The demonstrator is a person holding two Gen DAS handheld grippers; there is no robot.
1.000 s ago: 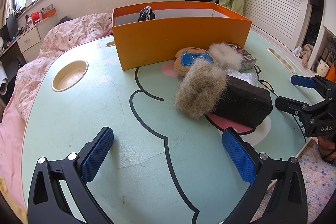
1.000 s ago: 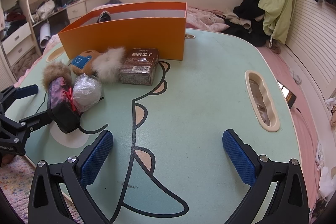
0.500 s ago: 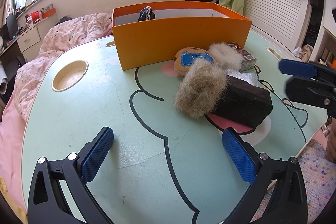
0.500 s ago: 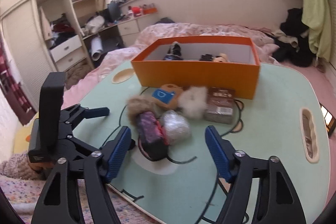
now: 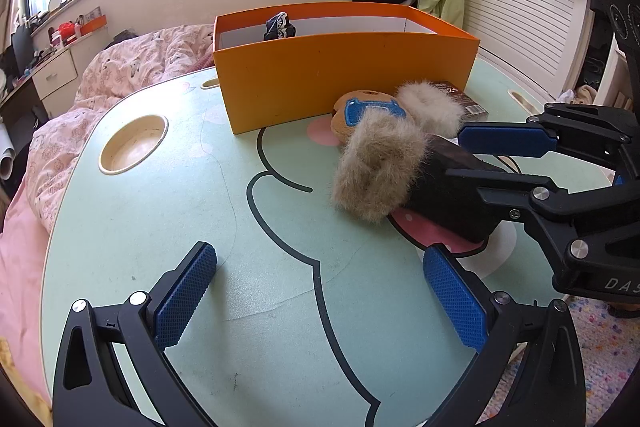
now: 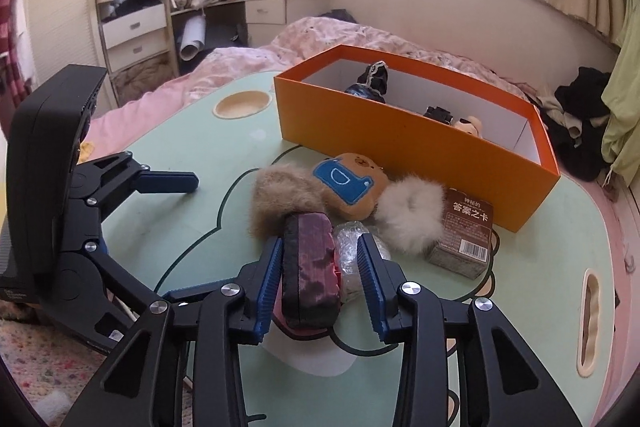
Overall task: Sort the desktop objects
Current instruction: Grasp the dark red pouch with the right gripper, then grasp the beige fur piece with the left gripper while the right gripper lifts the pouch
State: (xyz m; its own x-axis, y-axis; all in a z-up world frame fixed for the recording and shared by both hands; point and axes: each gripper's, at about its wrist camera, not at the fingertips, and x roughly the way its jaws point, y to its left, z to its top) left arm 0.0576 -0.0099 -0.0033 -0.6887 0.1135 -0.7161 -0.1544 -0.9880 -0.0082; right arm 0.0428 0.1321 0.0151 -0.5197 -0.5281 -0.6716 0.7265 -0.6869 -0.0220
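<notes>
Your orange box [image 6: 420, 147] on the counter [image 5: 160, 211] holds a few small toys [image 6: 374, 83]. Your right gripper [image 6: 318, 267] is closing around the dark block [image 6: 310, 267], not yet pressing it. Your left gripper [image 5: 320, 291] stands apart, empty.

Both tools are showing matte black plastic linkage arms dotted with silver screws. Each finger is wearing a blue cross-hatched rubber pad [image 5: 186, 294], and the right tool [image 5: 472, 159] is bearing white lettering.

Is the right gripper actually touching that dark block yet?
Cannot tell. In the right wrist view the right gripper is closing around the dark block; the left pad looks against it, but a crinkled plastic ball fills the other side.
</notes>
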